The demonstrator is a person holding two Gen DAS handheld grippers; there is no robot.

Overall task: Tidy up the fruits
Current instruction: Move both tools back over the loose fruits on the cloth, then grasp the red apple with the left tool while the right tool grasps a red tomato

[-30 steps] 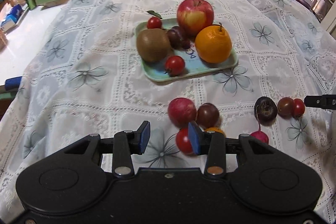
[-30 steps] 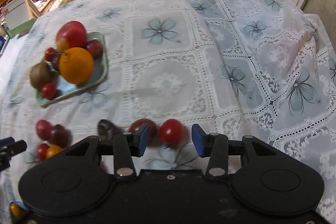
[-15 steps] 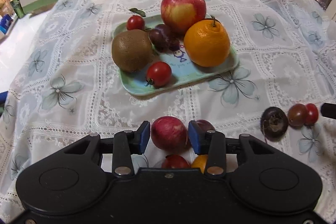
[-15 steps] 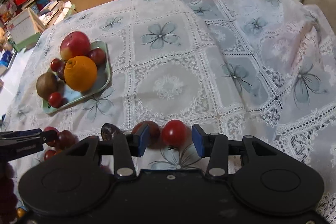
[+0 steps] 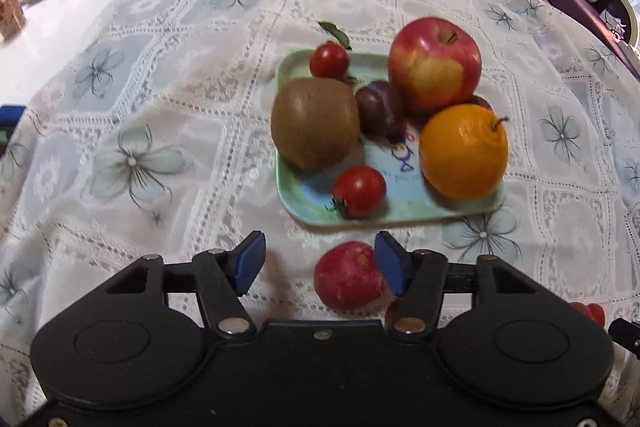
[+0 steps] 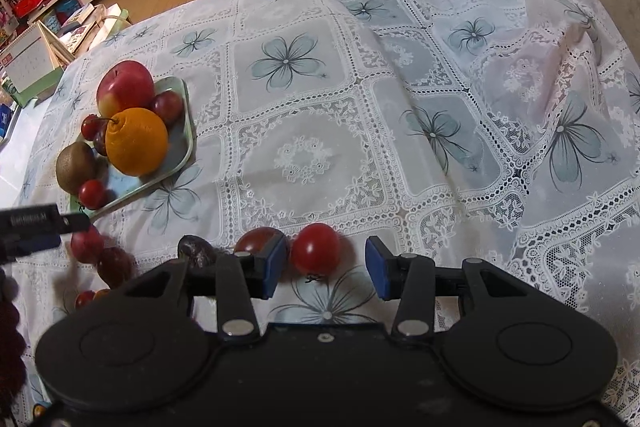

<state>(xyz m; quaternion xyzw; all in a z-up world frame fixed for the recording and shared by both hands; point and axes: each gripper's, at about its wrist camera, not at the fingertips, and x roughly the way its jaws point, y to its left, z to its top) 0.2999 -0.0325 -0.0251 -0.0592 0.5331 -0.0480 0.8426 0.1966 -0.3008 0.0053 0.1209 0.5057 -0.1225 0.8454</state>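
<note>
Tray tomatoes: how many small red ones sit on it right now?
2. One small red tomato is at the far corner of the tray, behind the kiwi. Another is at the near edge, between kiwi and orange. Larger fruit may hide more.

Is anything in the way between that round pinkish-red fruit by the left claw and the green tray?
Mostly no: bare lace tablecloth separates the round pinkish-red fruit from the pale green tray. A small red tomato sits near that edge, crowding the spot.
</note>
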